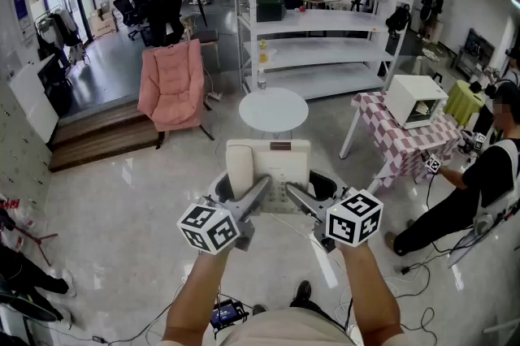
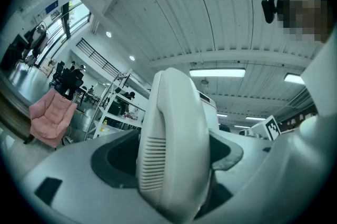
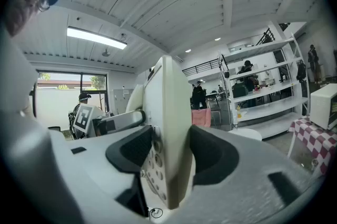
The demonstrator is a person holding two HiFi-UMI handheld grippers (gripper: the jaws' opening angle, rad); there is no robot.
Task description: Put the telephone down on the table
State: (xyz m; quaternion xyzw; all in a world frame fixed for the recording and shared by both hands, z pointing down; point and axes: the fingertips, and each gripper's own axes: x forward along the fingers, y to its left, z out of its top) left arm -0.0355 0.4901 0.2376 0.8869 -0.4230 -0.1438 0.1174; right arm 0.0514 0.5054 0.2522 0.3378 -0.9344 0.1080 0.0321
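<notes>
Head view first: I am holding the telephone [image 1: 268, 167] up in the air with both grippers, level and square in front of me, its far edge just short of the near rim of the round white table [image 1: 274, 110] and not touching it. My left gripper [image 1: 260, 188] is coming in at the telephone's near left corner, my right gripper [image 1: 292, 192] at the near right, the two marker cubes sitting close together below them. Left gripper view is showing my jaws clenched on the handset [image 2: 174, 149], the ribbed earpiece end filling the gap between the dark pads, both pads pressing on its sides. Right gripper view is showing the other pair clamped on the edge of the base [image 3: 168, 144], keypad buttons facing the left pad, the plain underside against the right one. Around the table, shiny floor [image 1: 122, 198] is lying open to my left. The pink chair [image 1: 172, 84] is standing well apart on the far left, and the white shelving [image 1: 325, 36] is rising close behind the table. On the right it is tighter: the checkered table [image 1: 406, 143] is sitting near the round one, a person [image 1: 479, 182] is crouching beside it, and cables [image 1: 422, 279] are trailing over the floor.
</notes>
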